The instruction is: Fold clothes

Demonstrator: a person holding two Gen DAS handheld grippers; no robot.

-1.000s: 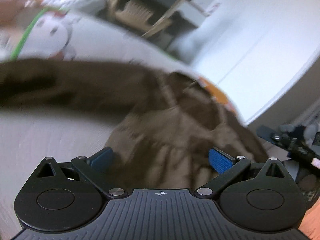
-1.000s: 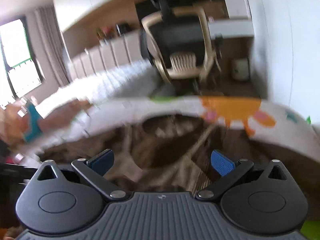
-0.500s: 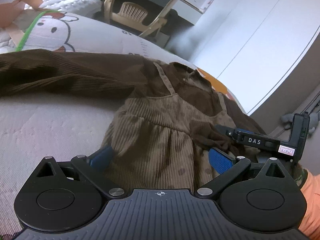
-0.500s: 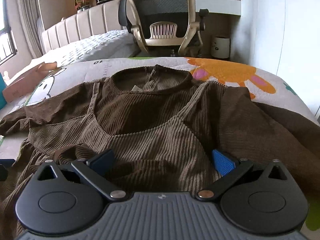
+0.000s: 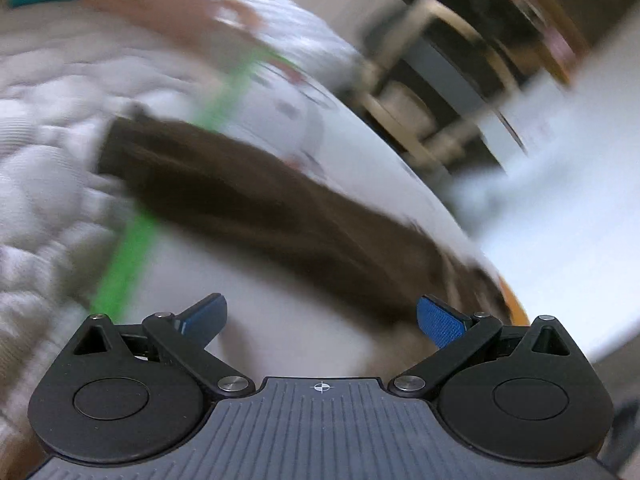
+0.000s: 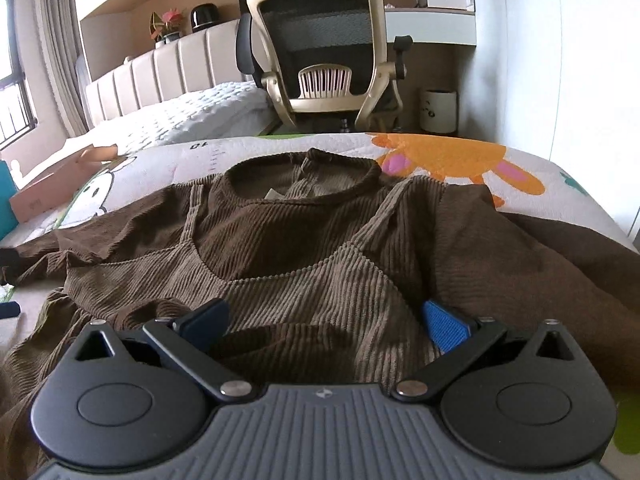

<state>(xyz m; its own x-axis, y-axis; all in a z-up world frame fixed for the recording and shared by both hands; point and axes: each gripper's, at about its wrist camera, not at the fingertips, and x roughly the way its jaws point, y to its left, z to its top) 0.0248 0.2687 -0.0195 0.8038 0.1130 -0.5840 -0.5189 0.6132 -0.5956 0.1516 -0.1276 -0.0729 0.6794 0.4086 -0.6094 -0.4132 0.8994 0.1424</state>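
- Your right gripper is hovering low over the brown corduroy dress, jaws spread apart, gripping nothing.
- Dress is lying flat on the cartoon-print mat, neckline twd the office chair.
- Your left gripper is gaping wide too, empty; view's blurred, dress sleeve lying ahead.

The left gripper, jaws spread wide and empty, is positioned above a pale cartoon-print mat, with a blurred brown sleeve extending from far left to near right across it.
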